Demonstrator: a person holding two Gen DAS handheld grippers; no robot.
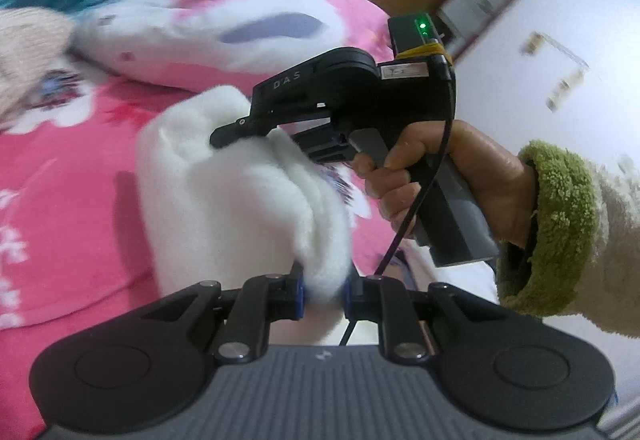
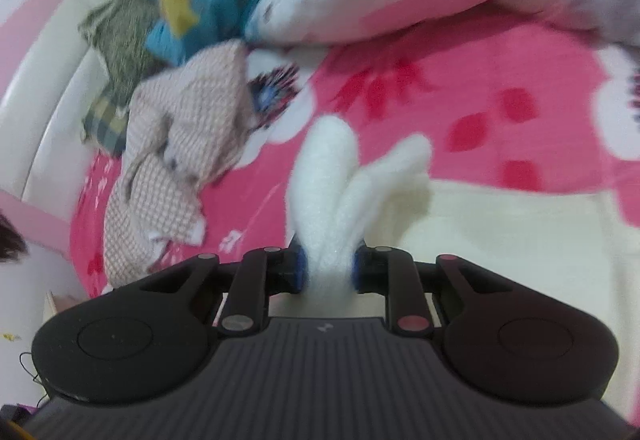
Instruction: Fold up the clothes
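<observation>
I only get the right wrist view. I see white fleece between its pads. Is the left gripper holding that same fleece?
Observer: Yes, the left gripper is shut on the fleece too, at a thick fold.
Operator: What does the cloth do between the two?
Observer: It runs bunched from the left gripper to the right gripper and seems lifted off the bedspread.
Operator: Does the right one look powered?
Observer: A green light is lit on its back end.
</observation>
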